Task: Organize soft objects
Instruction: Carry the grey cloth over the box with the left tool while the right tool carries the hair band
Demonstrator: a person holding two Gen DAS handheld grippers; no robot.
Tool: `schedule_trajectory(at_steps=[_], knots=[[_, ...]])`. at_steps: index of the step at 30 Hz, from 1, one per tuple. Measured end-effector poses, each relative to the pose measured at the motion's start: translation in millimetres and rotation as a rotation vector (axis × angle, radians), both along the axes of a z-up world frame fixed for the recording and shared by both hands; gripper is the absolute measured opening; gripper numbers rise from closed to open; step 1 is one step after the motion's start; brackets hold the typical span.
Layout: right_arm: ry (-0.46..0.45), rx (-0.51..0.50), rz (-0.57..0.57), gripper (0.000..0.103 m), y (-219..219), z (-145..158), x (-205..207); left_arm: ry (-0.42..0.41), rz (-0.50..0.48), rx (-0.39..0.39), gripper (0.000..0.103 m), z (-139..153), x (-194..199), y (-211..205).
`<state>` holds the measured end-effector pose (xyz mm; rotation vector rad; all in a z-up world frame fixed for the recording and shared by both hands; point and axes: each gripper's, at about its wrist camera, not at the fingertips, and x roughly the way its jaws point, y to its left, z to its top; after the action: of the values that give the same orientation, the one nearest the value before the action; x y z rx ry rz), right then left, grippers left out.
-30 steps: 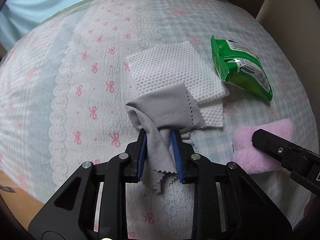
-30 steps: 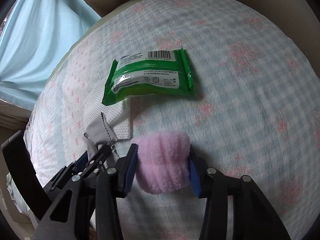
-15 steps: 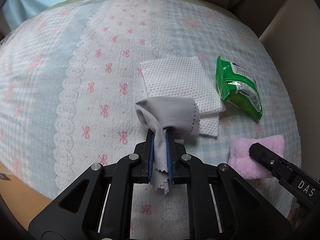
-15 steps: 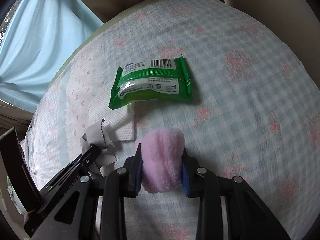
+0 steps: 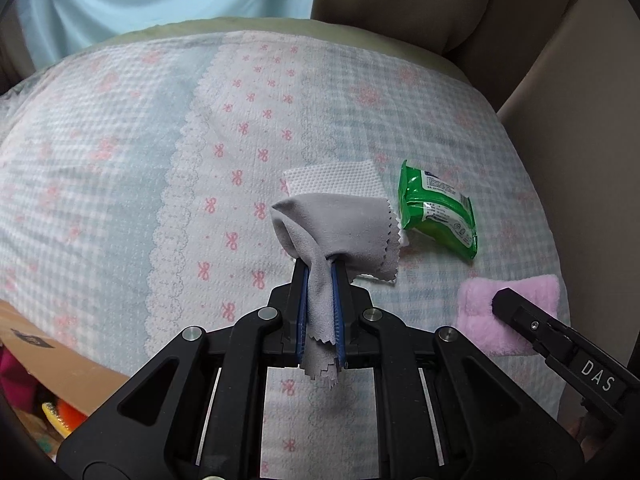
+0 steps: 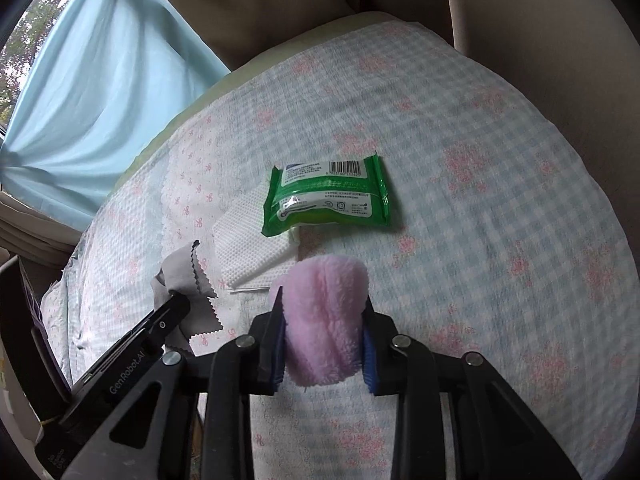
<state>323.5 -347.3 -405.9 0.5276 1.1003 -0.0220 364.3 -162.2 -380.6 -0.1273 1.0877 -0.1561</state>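
Note:
My left gripper (image 5: 320, 280) is shut on a grey cloth (image 5: 340, 224) with zigzag edges and holds it lifted above the bed. It also shows at the left of the right wrist view (image 6: 188, 276). My right gripper (image 6: 323, 320) is shut on a fluffy pink cloth (image 6: 324, 320), bunched between the jaws. The pink cloth (image 5: 480, 312) also shows at the lower right of the left wrist view. A white dotted cloth (image 5: 336, 180) lies flat on the bedspread (image 5: 120, 160), partly hidden behind the grey cloth. A green wipes pack (image 6: 328, 200) lies beside it.
The bedspread is checked with pink bows. A beige cushion or seat back (image 6: 520, 20) rises behind and to the right. A light blue curtain (image 6: 100, 80) hangs at the far left. A cardboard box (image 5: 48, 360) with coloured things sits at the lower left.
Both grippers closed on their cloths and pulled up and back. The grey cloth has lifted off the white cloth. The pink cloth is squeezed narrower and raised.

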Motion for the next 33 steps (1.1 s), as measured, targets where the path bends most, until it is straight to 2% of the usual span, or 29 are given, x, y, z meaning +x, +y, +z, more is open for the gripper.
schedule_trajectory(at_steps=[4,10,15,20,26,33], knots=[[-0.048,-0.013,0.017,0.027,3,37,-10,-0.045,0.01,-0.013,0.009,45,-16,7],[-0.125,-0.039,0.078,0.027,18,109,-37,-0.096,0.024,-0.029,0.009,117,-54,28],[-0.17,-0.062,0.17,0.027,47,164,-63,-0.147,0.069,-0.022,0.009,172,-89,59],[-0.204,-0.067,0.275,0.027,89,204,-87,-0.178,0.134,0.0,0.009,213,-123,104],[-0.227,-0.056,0.41,0.027,154,228,-107,-0.164,0.217,0.025,0.009,228,-163,178],[-0.189,-0.025,0.512,0.027,238,213,-128,-0.093,0.267,0.049,0.009,204,-193,275]])
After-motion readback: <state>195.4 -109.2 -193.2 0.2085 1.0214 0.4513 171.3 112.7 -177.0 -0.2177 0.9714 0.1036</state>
